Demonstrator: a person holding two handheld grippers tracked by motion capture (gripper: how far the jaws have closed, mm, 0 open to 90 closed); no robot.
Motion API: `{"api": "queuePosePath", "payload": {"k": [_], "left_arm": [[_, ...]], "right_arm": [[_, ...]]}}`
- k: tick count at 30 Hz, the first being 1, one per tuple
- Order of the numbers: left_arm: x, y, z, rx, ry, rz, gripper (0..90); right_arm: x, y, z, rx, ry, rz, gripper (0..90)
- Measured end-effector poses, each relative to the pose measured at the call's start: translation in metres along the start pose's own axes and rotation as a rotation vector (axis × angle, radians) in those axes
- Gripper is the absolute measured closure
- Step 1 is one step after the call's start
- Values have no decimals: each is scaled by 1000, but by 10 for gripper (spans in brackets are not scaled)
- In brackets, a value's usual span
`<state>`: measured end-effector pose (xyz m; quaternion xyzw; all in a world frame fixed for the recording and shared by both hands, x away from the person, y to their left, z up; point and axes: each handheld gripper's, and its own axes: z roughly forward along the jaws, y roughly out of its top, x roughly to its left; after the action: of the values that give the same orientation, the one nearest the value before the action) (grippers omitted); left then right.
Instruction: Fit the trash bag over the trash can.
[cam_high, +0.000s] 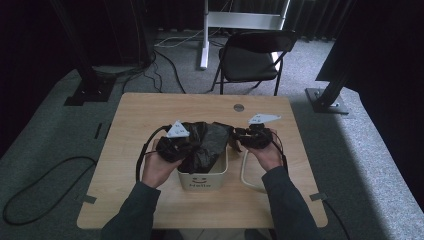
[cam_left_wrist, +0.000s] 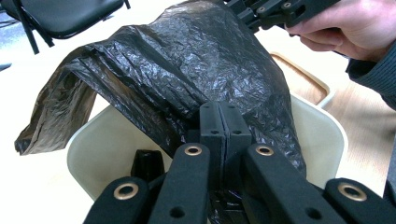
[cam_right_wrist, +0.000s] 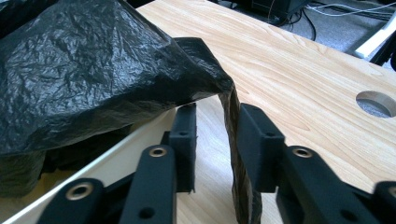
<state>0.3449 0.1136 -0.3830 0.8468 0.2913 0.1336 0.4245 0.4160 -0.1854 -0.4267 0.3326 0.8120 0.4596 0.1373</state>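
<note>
Midway through lining a small bin, a person works a black plastic bag (cam_high: 202, 142) over a cream bin (cam_high: 202, 177) that stands near the front middle of the pale wood counter (cam_high: 130, 115); the bag lies draped across the bin's mouth, part of it sagging inside, its far end hanging past the bin's rim. At the bin's left side the left tool (cam_left_wrist: 219, 122) has its jaws pressed together on a fold of the film, just above the rim; at the bin's right side the right tool (cam_right_wrist: 215, 135) stands with jaws narrowly apart, a twisted strand of the bag hanging between them, apparently not yet pinched. By the look of it, the step in hand is spreading the bag's mouth; the next move likely calls for the right tool to close on that strand and draw it outward over the bin's rim. The film is thin, glossy and heavily crinkled; the bin is smooth, matt, round-cornered plastic; the counter shows straight grain and a round cable hole (cam_right_wrist: 377, 103) beyond the bin.
</note>
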Motion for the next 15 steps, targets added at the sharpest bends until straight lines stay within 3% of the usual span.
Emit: {"api": "queuePosePath", "payload": {"k": [1,2,3,5,15], "left_arm": [[1,-1,-1,0,0,1,900],[1,-1,-1,0,0,1,900],[1,-2,-2,0,3,-1,900],[3,-4,-3,0,7,-5,900],[9,-15,-6,19,37,-19,900]], "right_arm": [[1,1,1,0,2,1,759],[1,1,1,0,2,1,759],[2,1,0,3,-3,-16,851],[3,1,-2,3,-7,-22,900],[4,-7,-16,10,-10,-56,900]]}}
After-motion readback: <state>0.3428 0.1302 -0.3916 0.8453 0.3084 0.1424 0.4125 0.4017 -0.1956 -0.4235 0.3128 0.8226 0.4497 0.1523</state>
